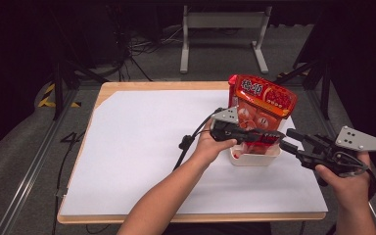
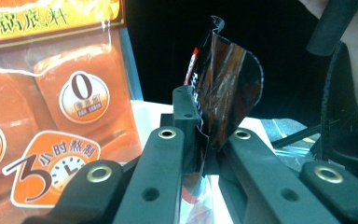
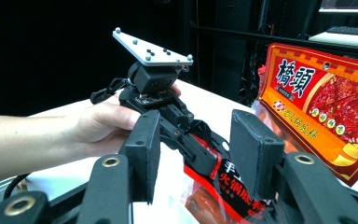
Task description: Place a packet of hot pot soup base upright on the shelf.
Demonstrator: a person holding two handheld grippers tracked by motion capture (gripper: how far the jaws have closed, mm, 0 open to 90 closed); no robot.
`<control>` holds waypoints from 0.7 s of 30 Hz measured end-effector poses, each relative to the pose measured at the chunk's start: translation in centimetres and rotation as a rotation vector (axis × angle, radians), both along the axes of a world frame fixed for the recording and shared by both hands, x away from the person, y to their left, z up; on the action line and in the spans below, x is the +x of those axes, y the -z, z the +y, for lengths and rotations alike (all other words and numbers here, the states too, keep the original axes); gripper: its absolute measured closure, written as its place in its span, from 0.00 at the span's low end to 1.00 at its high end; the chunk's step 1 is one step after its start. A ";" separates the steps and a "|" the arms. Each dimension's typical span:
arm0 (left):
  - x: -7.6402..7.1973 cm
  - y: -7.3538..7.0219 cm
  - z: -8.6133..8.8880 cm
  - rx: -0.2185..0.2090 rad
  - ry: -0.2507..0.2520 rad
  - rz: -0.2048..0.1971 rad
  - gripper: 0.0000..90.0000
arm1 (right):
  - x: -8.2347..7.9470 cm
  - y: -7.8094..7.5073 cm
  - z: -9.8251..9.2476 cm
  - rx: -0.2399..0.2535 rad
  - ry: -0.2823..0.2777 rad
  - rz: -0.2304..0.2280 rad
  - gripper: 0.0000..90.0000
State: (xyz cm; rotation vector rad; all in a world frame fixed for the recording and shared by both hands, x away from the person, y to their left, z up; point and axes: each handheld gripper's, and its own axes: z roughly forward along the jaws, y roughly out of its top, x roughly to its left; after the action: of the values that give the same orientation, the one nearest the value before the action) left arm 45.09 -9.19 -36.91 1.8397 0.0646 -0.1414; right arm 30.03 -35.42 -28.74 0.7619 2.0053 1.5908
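The jaws of the left gripper [image 1: 269, 138] are pinching a dark sachet [image 2: 223, 88] over the white tray [image 1: 254, 157], just before the big red bag [image 1: 262, 100]. The right gripper [image 1: 290, 139] is gaping, seemingly empty, beside the tray.

Two claws: left claw [image 1: 274, 138], right claw [image 1: 289, 139]. One large red bag [image 1: 262, 103], one small sachet [image 2: 226, 88]. One white tub [image 1: 254, 155], one table [image 1: 142, 147].

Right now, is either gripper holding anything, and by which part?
Left gripper pinches the small dark sachet by its lower edge. Right gripper stands open, holding nothing.
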 end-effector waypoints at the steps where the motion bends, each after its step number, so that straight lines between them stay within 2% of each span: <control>1: 0.0 0.1 0.0 0.001 0.003 0.009 0.98 | 0.0 0.0 0.0 0.001 -0.004 0.001 0.60; 7: 0.0 0.5 0.3 0.024 -0.011 0.028 0.93 | 0.1 0.1 0.1 0.003 -0.006 0.001 0.60; 9: -0.2 0.4 0.4 0.039 -0.019 0.032 0.86 | 0.1 0.1 0.1 0.001 -0.006 0.002 0.60; 12: -0.3 0.3 0.6 0.039 -0.043 0.034 0.77 | 0.2 0.1 0.2 -0.001 -0.006 0.005 0.60; 21: -1.0 -0.3 1.4 0.069 -0.078 -0.001 0.50 | 1.1 0.3 0.8 -0.003 -0.027 0.008 0.59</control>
State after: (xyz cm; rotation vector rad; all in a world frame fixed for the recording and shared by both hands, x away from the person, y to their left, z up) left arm 44.11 -7.78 -36.59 1.9031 0.1421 -0.0850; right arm 31.09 -34.59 -28.99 0.7450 2.0313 1.6017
